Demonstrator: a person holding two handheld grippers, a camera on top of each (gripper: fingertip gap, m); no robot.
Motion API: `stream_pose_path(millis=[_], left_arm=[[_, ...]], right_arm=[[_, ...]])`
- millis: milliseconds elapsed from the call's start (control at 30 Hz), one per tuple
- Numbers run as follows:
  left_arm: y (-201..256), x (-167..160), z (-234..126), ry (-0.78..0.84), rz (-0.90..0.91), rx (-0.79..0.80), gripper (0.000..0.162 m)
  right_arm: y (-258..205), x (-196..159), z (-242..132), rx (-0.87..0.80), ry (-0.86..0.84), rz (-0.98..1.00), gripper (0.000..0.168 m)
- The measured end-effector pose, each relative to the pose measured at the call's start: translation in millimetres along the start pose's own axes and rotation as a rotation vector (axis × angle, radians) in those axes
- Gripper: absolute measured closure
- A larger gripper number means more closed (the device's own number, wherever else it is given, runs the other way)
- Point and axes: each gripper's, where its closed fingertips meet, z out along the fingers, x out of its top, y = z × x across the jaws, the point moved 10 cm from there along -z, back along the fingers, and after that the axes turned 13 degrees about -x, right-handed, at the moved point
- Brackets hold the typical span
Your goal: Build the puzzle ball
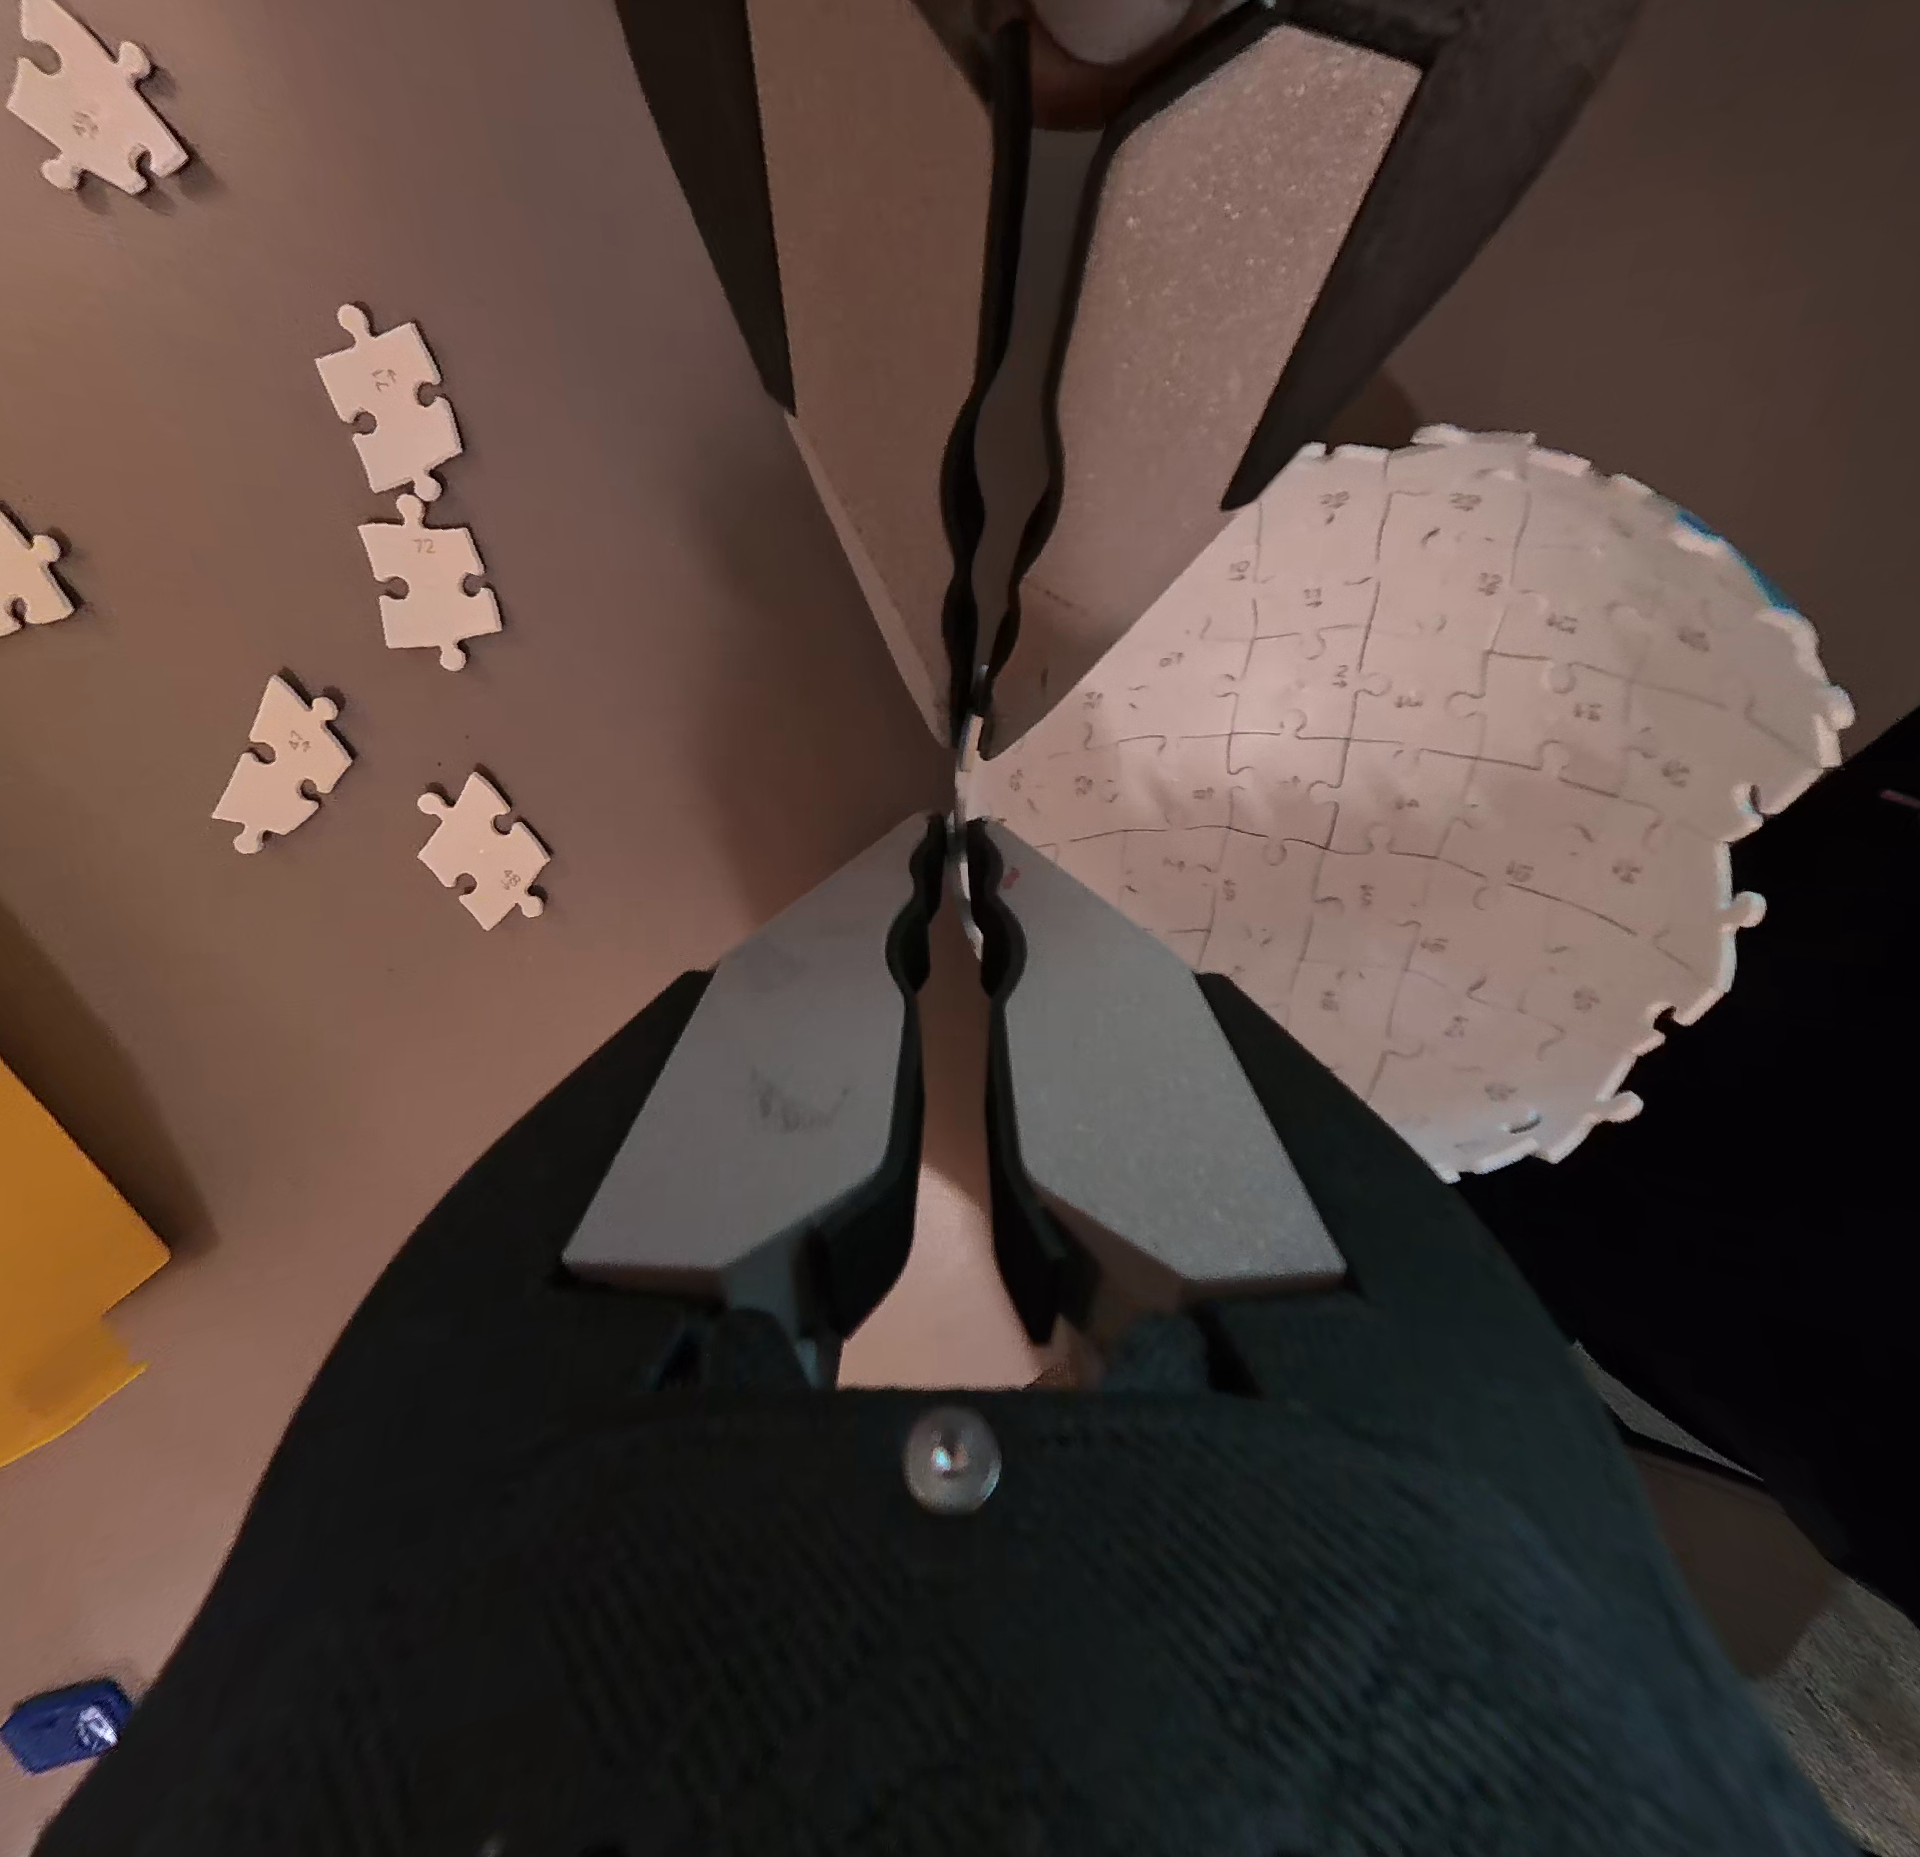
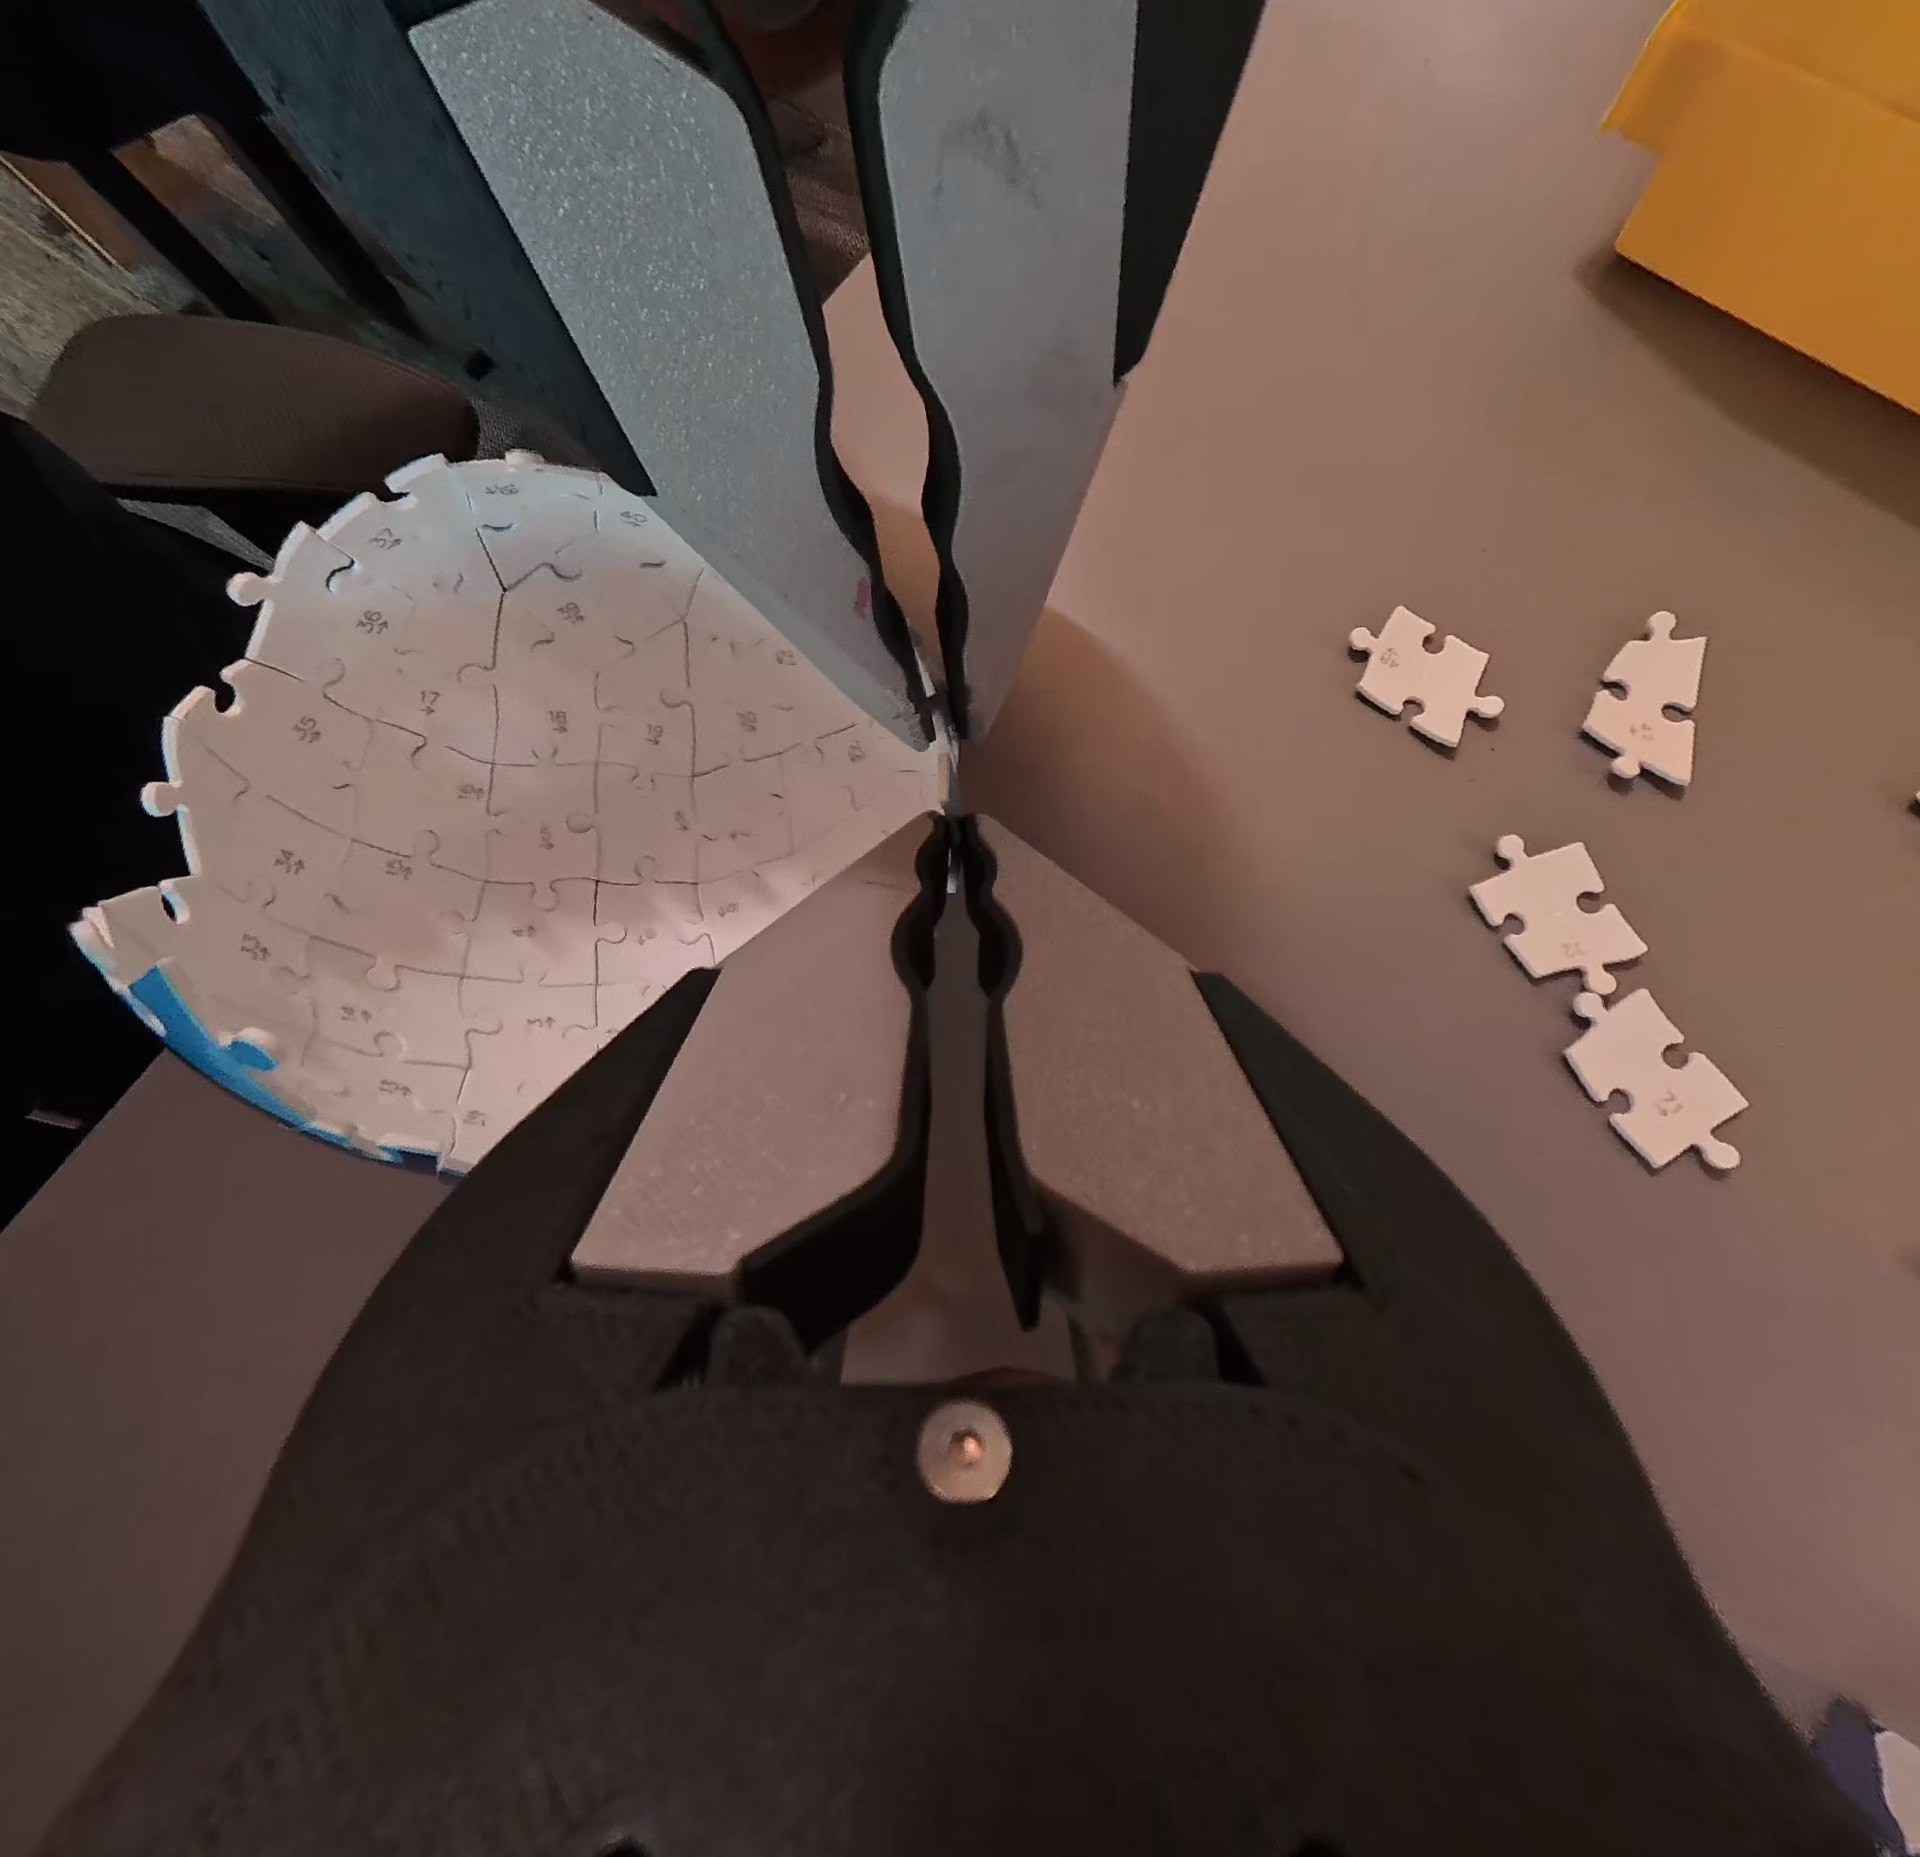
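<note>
The half-built puzzle ball (image 1: 1403,789) is a white curved shell of joined numbered pieces with a blue outer face, and I see its inside. It also shows in the right wrist view (image 2: 468,799). My left gripper (image 1: 954,841) is shut on the shell's near rim. My right gripper (image 2: 961,841) is shut on the same rim from the opposite side. The two sets of tips almost touch: the right gripper (image 1: 971,727) comes in from the top of the left wrist view, and the left gripper (image 2: 940,711) from the top of the right wrist view. The shell hangs above the table.
Several loose white puzzle pieces (image 1: 431,581) lie face down on the brown table (image 1: 582,457), also in the right wrist view (image 2: 1558,914). A yellow box (image 2: 1787,176) stands beyond them, also in the left wrist view (image 1: 62,1267). A small blue object (image 1: 68,1724) lies near the table edge. Less than 4 cm separates the two grippers' tips.
</note>
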Motion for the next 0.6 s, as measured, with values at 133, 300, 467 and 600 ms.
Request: stream_pose_path(millis=[133, 300, 467, 600], left_arm=[[-0.1, 0.3, 0.0, 0.003, 0.000, -0.009, 0.161], [-1.9, 0.1, 0.2, 0.014, -0.009, -0.031, 0.161], [-1.4, 0.7, 0.6, 0.001, -0.012, -0.022, 0.161], [-0.9, 1.5, 0.6, -0.012, -0.015, -0.015, 0.161]], right_arm=[[3.5, -3.8, 3.7, 0.033, -0.029, 0.048, 0.165], [8.5, -4.4, 6.3, 0.110, -0.059, 0.089, 0.164], [15.3, 2.1, 11.1, 0.186, -0.160, 0.086, 0.163], [19.0, 10.6, 13.7, 0.229, -0.275, 0.095, 0.164]])
